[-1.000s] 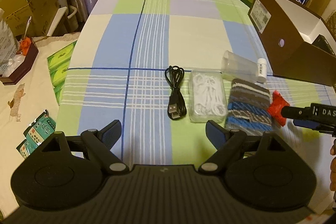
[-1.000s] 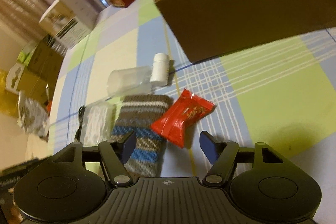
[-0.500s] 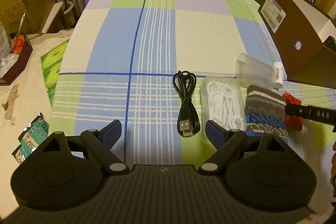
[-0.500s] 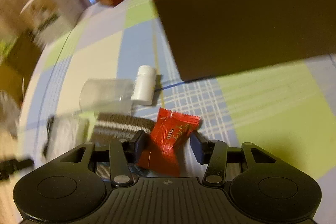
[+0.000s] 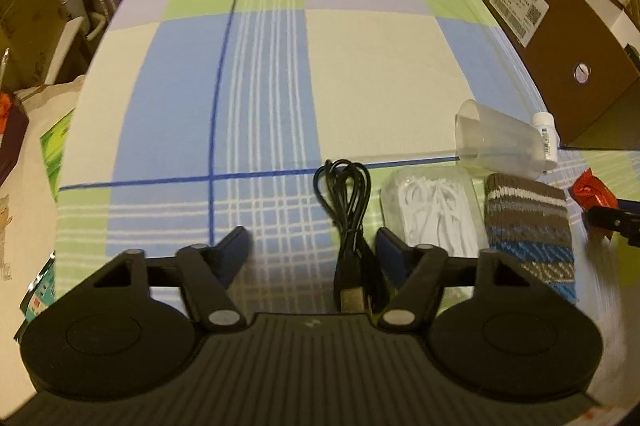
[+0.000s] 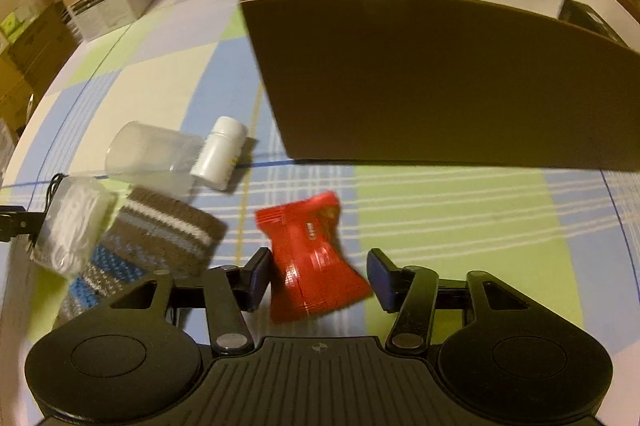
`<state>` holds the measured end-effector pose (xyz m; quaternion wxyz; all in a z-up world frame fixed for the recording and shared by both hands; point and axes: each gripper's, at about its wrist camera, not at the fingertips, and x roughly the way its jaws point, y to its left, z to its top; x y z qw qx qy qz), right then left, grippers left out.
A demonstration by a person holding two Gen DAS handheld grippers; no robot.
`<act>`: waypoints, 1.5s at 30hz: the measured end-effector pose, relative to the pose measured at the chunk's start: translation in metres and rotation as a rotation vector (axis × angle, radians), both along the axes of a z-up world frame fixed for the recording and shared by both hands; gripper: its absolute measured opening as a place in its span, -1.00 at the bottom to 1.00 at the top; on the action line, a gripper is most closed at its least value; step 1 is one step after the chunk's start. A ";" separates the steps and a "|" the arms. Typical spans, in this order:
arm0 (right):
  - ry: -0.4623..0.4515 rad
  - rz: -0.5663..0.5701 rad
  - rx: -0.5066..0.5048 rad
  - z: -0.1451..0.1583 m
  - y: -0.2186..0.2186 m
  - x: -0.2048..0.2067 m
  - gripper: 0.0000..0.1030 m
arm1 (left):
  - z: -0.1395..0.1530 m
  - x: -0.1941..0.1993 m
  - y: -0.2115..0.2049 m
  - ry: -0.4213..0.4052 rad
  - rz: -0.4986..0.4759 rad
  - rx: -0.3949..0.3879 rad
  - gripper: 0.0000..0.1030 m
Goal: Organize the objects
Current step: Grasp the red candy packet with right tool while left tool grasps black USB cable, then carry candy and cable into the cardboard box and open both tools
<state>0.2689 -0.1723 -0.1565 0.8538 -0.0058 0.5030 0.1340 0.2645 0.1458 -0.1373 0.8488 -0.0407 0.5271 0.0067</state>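
The right gripper [image 6: 318,276] sits low over the checked tabletop [image 6: 440,210] with its fingers [image 6: 258,276] spread apart, and the red snack packet [image 6: 312,258] lies between them; the left finger looks close to or touching the packet, while a gap shows at the right finger, so the packet is not clamped. Just left of the packet lies a striped knitted pouch [image 6: 160,238], then a clear bag of white cable [image 6: 72,222]. Behind them a clear plastic cup [image 6: 152,154] lies on its side, touching a small white bottle [image 6: 218,156]. A brown open box [image 6: 440,78] stands beyond.

The left gripper [image 5: 312,254] hovers with its fingers [image 5: 390,250] released, wide apart, over a coiled black USB cable [image 5: 348,210], whose plug end lies just inside the right finger.
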 end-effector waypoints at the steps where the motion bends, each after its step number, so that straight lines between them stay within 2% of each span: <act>1: 0.000 -0.002 0.005 0.001 -0.001 0.000 0.06 | -0.002 0.002 -0.001 0.001 -0.012 -0.003 0.07; 4: -0.011 0.001 0.009 0.003 -0.001 -0.001 0.16 | -0.003 0.005 -0.009 -0.019 -0.056 0.035 -0.07; 6: -0.018 0.011 0.007 0.004 0.000 -0.001 0.23 | -0.003 0.004 -0.012 -0.030 -0.068 0.048 -0.40; 7: -0.022 0.019 0.003 0.003 0.002 -0.001 0.24 | -0.002 0.003 -0.013 -0.032 -0.073 0.053 -0.47; 9: -0.026 0.039 -0.009 0.002 0.005 0.000 0.26 | -0.001 0.001 -0.012 -0.033 -0.070 0.046 -0.75; 18: -0.058 0.148 -0.062 -0.006 0.018 -0.004 0.21 | 0.003 -0.031 -0.003 -0.008 0.002 0.036 -0.77; 19: -0.062 0.153 -0.069 -0.007 0.019 -0.006 0.15 | 0.003 -0.035 -0.003 -0.005 0.005 0.033 -0.77; 21: -0.092 0.180 -0.095 -0.007 0.021 -0.011 -0.29 | 0.004 -0.046 -0.004 0.002 0.012 0.030 -0.77; 24: -0.084 0.190 -0.090 -0.005 0.020 -0.014 -0.43 | 0.005 -0.059 -0.006 0.011 0.027 0.018 -0.77; 34: -0.020 0.160 0.009 0.006 -0.002 -0.043 -0.47 | 0.012 -0.086 -0.021 0.028 0.046 -0.025 -0.78; 45: -0.046 0.115 0.073 0.036 -0.037 -0.067 -0.47 | 0.045 -0.097 -0.052 -0.044 0.016 -0.034 -0.78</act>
